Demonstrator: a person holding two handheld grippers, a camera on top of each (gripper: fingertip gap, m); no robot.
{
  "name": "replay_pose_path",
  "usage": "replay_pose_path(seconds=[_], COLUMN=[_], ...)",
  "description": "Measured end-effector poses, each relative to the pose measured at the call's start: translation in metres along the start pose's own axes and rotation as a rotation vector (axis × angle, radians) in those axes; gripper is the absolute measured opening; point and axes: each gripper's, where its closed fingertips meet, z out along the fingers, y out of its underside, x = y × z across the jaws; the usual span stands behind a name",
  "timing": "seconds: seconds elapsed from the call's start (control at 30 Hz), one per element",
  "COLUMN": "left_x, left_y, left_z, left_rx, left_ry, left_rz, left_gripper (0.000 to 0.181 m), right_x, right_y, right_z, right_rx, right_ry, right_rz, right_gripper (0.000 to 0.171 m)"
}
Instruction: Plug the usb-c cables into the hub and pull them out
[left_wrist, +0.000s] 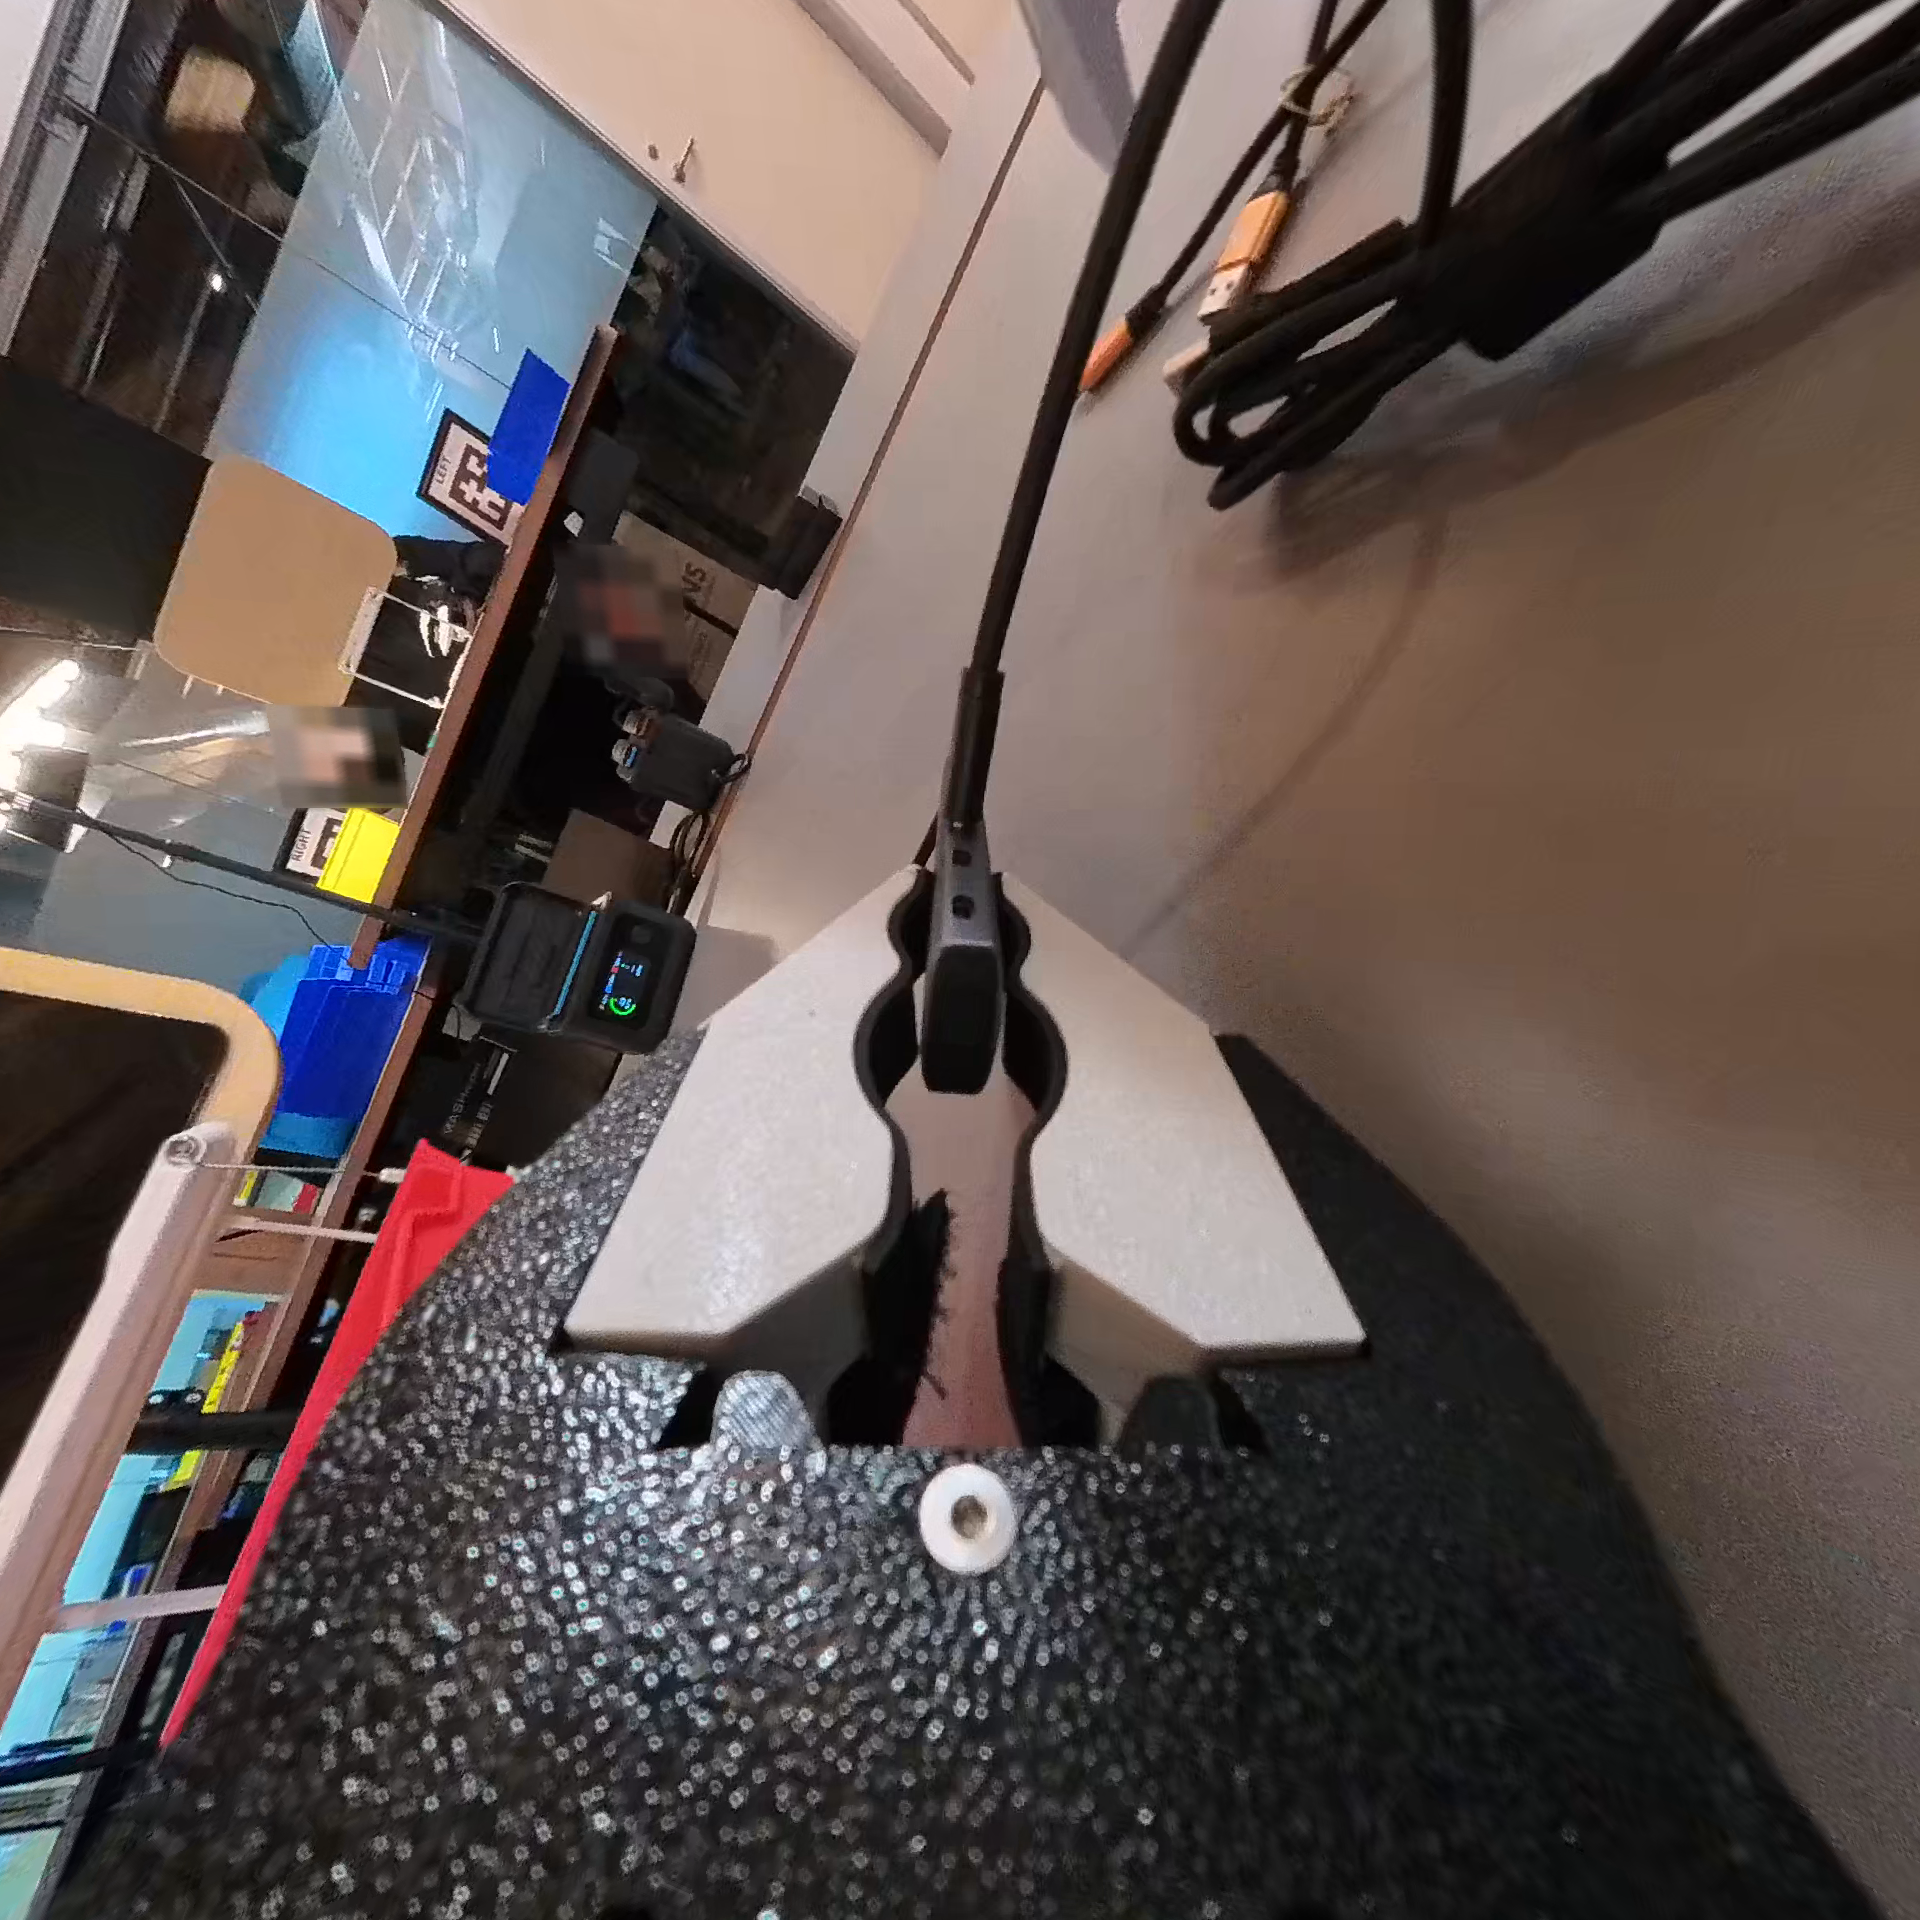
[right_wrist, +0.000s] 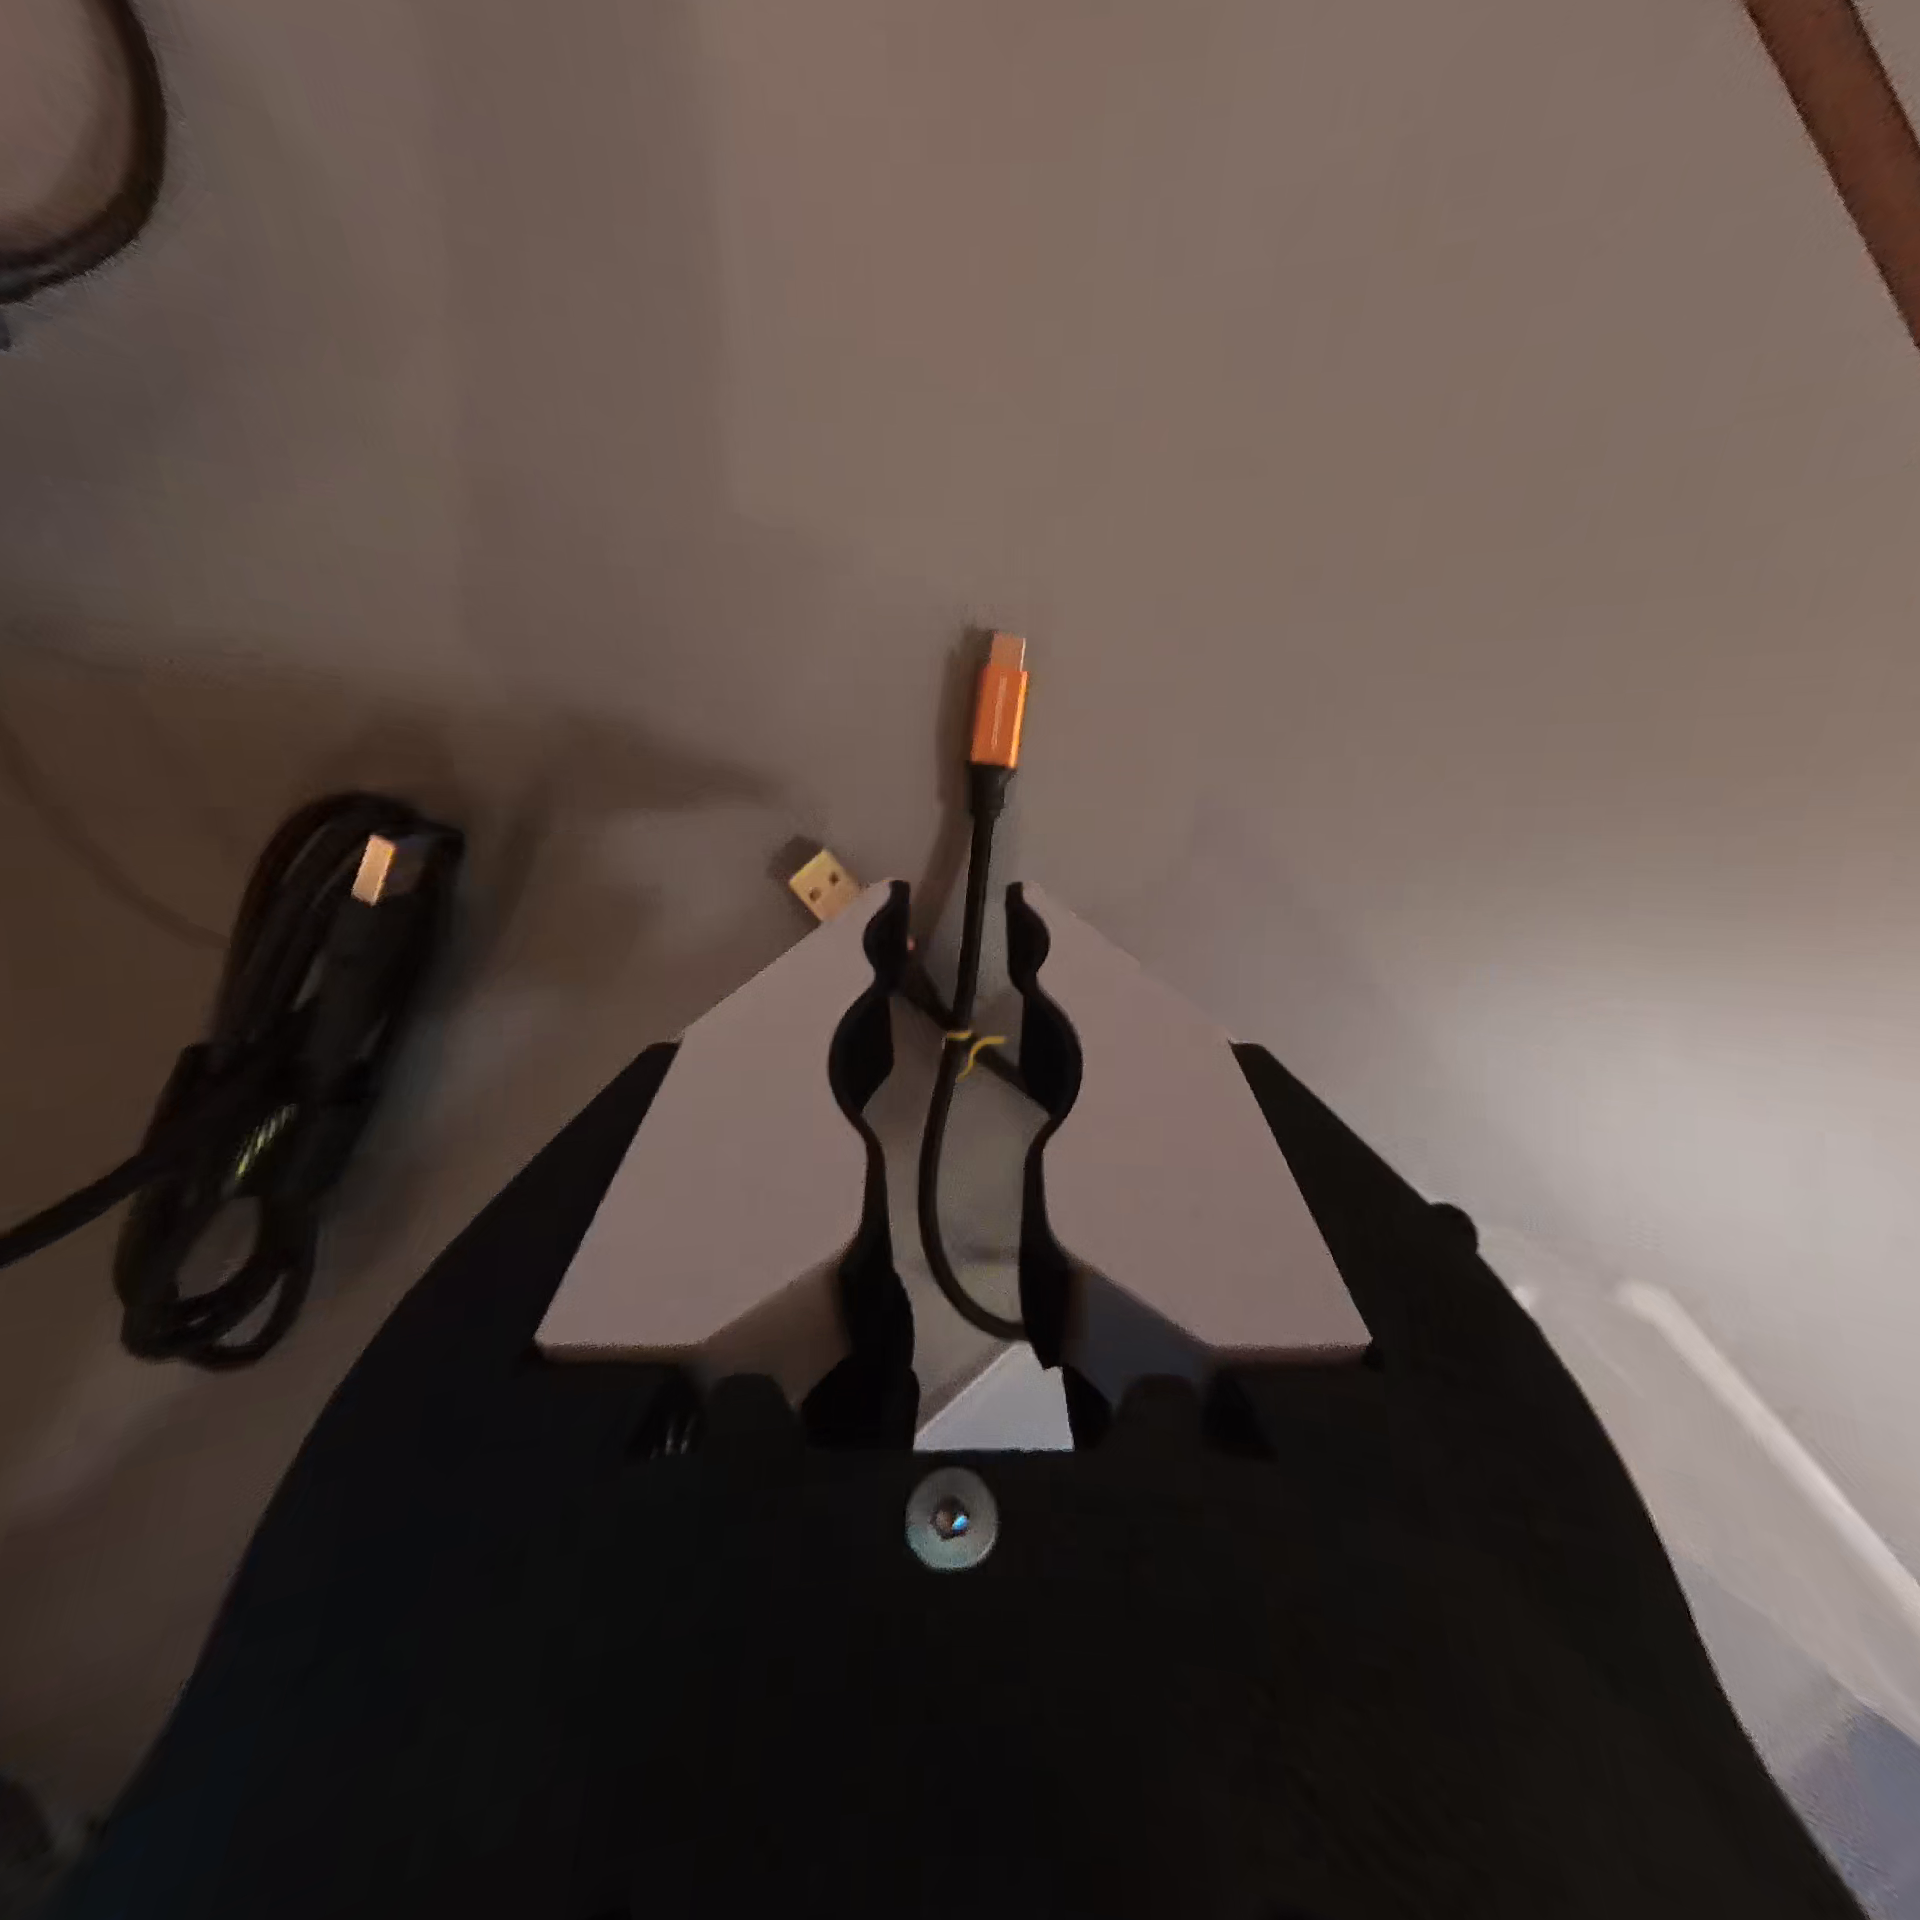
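Your left gripper (left_wrist: 961, 914) pinches slim dark grey hub (left_wrist: 961, 977), black lead (left_wrist: 1049, 416) rising from it. Your right gripper (right_wrist: 956, 904) spread, thin black cable with orange metal usb-c plug (right_wrist: 1000, 717) between fingers, untouched, on grey table (right_wrist: 1351, 520). Bundled black cable (right_wrist: 281, 1060) left of plug.

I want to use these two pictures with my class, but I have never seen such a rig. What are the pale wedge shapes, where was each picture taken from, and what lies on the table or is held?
A person holds a two-finger gripper in each hand, each carrying a camera that looks along its pale fingers. In the left wrist view, the left gripper is shut on a slim dark grey hub with a black cord. In the right wrist view, the right gripper is open over a thin black cable with an orange metal plug; it grips nothing. Also on the grey table lies a bundle of coiled black cables.
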Motion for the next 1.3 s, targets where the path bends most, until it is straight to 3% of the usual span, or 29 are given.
replay_pose_path(seconds=[0.23,0.37,0.5,0.67,0.8,1.03,1.3], left_x=[0.001,0.002,0.004,0.005,0.008,0.011,0.016], left_y=[-0.002,-0.003,-0.005,-0.006,-0.008,-0.009,-0.012], left_z=[-0.001,0.000,0.001,0.002,0.002,0.002,0.003], left_rx=[0.007,0.017,0.027,0.026,0.033,0.017,0.018], left_ry=[0.004,0.012,0.025,0.026,0.030,0.015,0.011], left_rz=[-0.005,-0.023,-0.034,-0.014,0.013,0.116,0.225], left_gripper=[0.008,0.008,0.009,0.008,0.008,0.008,0.007], right_x=[0.001,-0.008,-0.029,-0.094,-0.153,-0.198,-0.199], right_y=[0.016,0.017,0.010,0.002,0.003,0.006,0.003], right_z=[0.029,0.030,-0.002,-0.063,-0.080,-0.056,-0.042], right_rx=[-0.226,-0.240,-0.192,-0.141,-0.162,-0.244,-0.307], right_ry=[-0.022,-0.097,-0.142,-0.308,-0.417,-0.470,-0.461], right_rz=[0.054,0.128,-0.010,-0.197,-0.335,-0.386,-0.386], right_gripper=[0.019,0.002,0.002,0.002,0.002,0.002,0.002])
